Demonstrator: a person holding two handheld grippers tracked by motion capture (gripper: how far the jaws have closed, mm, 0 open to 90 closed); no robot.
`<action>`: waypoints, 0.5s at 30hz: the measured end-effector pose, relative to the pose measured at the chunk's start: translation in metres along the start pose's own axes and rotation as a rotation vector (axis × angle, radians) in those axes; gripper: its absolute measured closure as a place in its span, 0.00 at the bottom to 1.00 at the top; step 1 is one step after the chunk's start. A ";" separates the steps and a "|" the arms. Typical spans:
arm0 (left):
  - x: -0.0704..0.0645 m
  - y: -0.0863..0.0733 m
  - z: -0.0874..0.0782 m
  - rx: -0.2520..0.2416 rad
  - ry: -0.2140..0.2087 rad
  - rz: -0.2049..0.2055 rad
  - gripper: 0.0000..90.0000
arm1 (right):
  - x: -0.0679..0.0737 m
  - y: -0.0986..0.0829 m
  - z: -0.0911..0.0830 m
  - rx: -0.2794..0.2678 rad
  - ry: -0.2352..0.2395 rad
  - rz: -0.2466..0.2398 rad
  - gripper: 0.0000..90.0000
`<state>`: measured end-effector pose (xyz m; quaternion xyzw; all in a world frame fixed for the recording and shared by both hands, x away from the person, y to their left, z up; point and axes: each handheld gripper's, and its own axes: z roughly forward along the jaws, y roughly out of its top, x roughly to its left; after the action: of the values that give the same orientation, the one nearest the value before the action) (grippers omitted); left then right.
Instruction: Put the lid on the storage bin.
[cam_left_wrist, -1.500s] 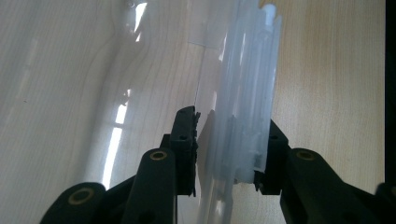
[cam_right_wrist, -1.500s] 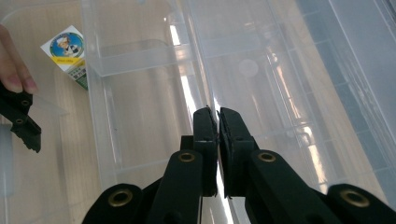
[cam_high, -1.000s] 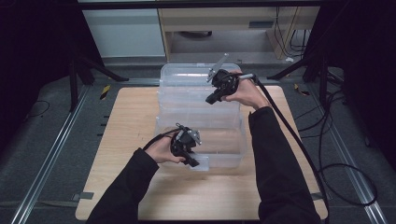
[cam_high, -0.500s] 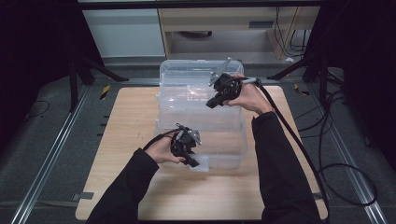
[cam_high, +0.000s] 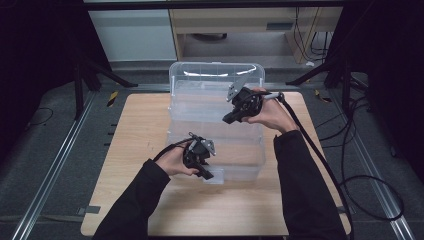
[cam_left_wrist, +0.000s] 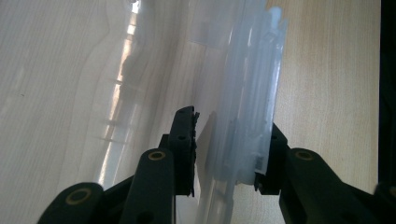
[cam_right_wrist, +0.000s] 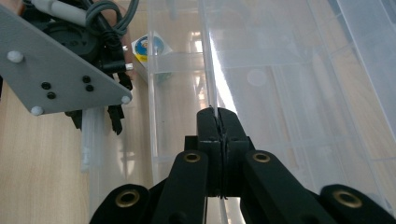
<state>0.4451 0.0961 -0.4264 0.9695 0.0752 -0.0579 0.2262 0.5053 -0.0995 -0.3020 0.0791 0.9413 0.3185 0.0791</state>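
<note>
- A clear plastic storage box (cam_high: 215, 125) stands on the wooden tabletop (cam_high: 135, 150), its long axis running away from the person; its clear lid (cam_high: 210, 95) appears to be raised over it, tilted up toward the far end.
- The right tongs (cam_high: 231, 118) are pressed together on a thin clear edge — seen in the right gripper view, the jaws meet on the sheet (cam_right_wrist: 212, 70) with almost no gap, so they have a firm pinch on the lid.
- The left tongs (cam_high: 204, 172) sit at the near corner of the box; in the left gripper view the jaws stand partly apart, straddling the ribbed plastic rim (cam_left_wrist: 250, 116), one jaw on each side, the right one touching, the left with a gap.
- A small round sticker (cam_right_wrist: 147, 46) shows on the box wall near the left tongs.
- Judged from this, the coming move turns on the hinge line: the lid lies ahead of and above the right tongs, the nearer hand to it, while the left steadies the near end.
</note>
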 end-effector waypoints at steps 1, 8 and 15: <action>0.000 0.000 0.000 0.000 0.000 0.000 0.73 | 0.000 0.000 0.000 0.000 0.000 0.000 1.00; -0.002 -0.002 0.000 -0.016 -0.003 -0.008 0.72 | 0.013 -0.006 0.000 -0.010 0.002 0.003 1.00; -0.003 -0.004 -0.001 -0.018 -0.002 0.000 0.72 | 0.022 -0.007 0.000 -0.005 -0.004 -0.006 1.00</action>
<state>0.4412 0.0997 -0.4272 0.9674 0.0753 -0.0580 0.2348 0.4830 -0.1009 -0.3085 0.0769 0.9406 0.3203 0.0822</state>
